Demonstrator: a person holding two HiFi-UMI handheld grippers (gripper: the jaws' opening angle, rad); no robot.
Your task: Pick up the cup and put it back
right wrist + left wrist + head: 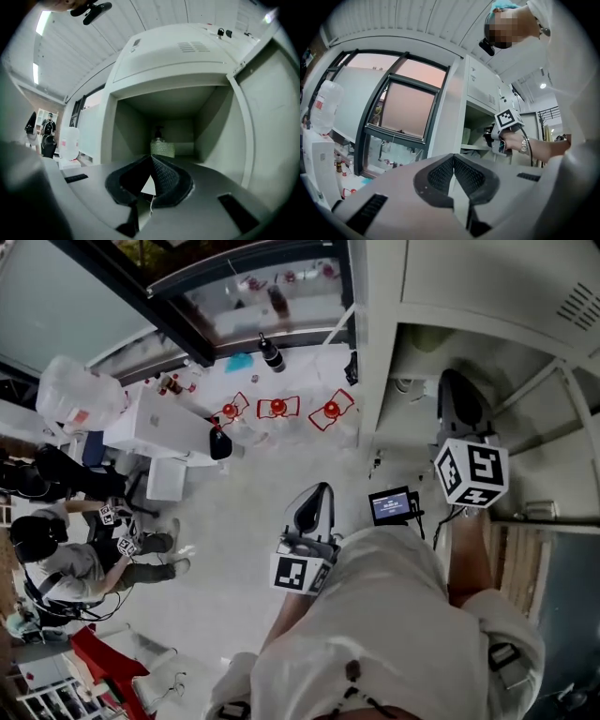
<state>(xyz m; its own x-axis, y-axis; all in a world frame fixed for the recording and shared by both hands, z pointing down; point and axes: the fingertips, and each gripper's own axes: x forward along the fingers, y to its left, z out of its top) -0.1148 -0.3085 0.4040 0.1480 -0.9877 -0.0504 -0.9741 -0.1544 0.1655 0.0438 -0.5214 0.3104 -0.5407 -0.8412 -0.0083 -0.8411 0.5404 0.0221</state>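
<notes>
Shows right tool [151, 158] and left tool [453, 157] both pressed together, empty; cup [162, 149] deep on cabinet shelf [190, 156], bottle [158, 132] just behind. Risks shoving cup into bottle if advanced without spreading.

White top [394, 634], grey left gripper [322, 491] (marker cube [298, 574]).

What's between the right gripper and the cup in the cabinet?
Nothing shows there. In the right gripper view, the shut right gripper faces the cup inside the cabinet, with no object between them.
</notes>
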